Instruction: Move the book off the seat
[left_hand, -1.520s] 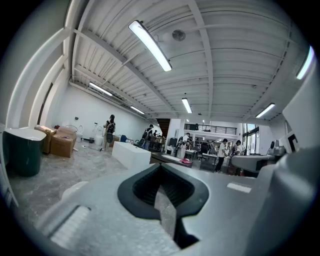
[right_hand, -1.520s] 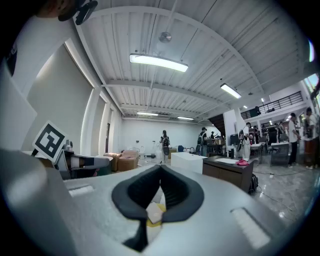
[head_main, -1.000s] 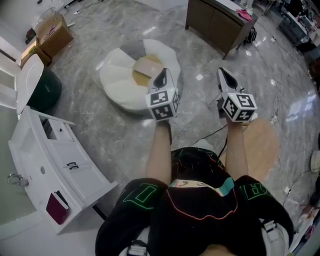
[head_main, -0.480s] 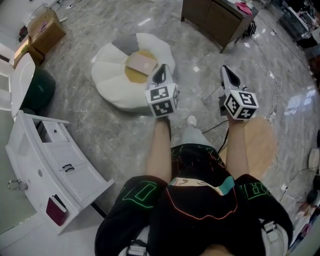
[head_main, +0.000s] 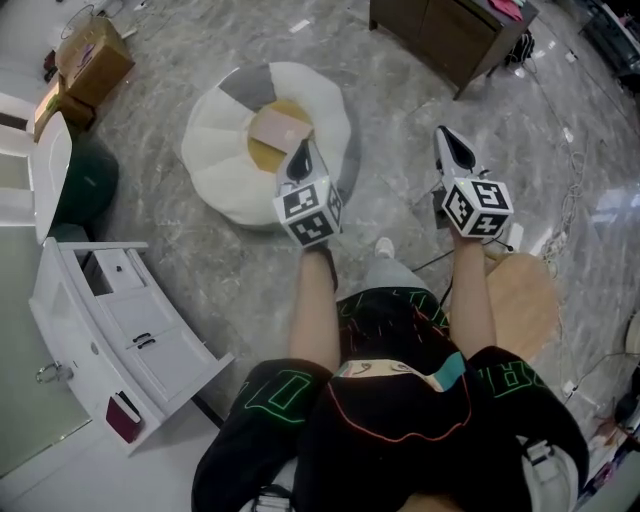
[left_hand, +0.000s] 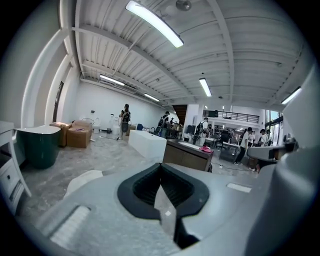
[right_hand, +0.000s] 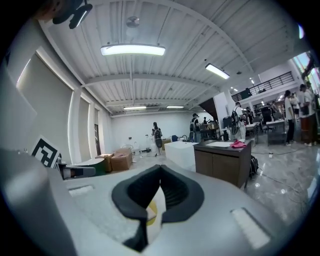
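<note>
Grey-veined marble, glossy, makes the floor (head_main: 200, 260). On it sits the seat (head_main: 225, 160) — a round, soft, white cushion of puffed segments, with one grey wedge and a yellow hollow at the middle. The book (head_main: 278, 128), a flat, pale tan rectangle, lies in that hollow, just ahead of the fingertips of the left gripper (head_main: 302, 152). In the head view the tips overlap its near corner, and whether they touch it I cannot tell.

The left gripper is clenched, its matte black pads (left_hand: 142, 192) pressed together with nothing between them. The right gripper (head_main: 447, 138) is clenched and empty too, its tips well to the right of the seat, over bare floor. Through the slit below its pads (right_hand: 180, 195) a bit of yellow and white shows.

Each gripper has a smooth grey shell and a cube (head_main: 308, 212) printed with black-and-white squares. Far beyond the right fingertips stands a boxy cabinet (head_main: 445, 35) of dark wood. Left of the left fingers, nearer the person, stands a white drawer unit (head_main: 140, 330) with a curved front.
</note>
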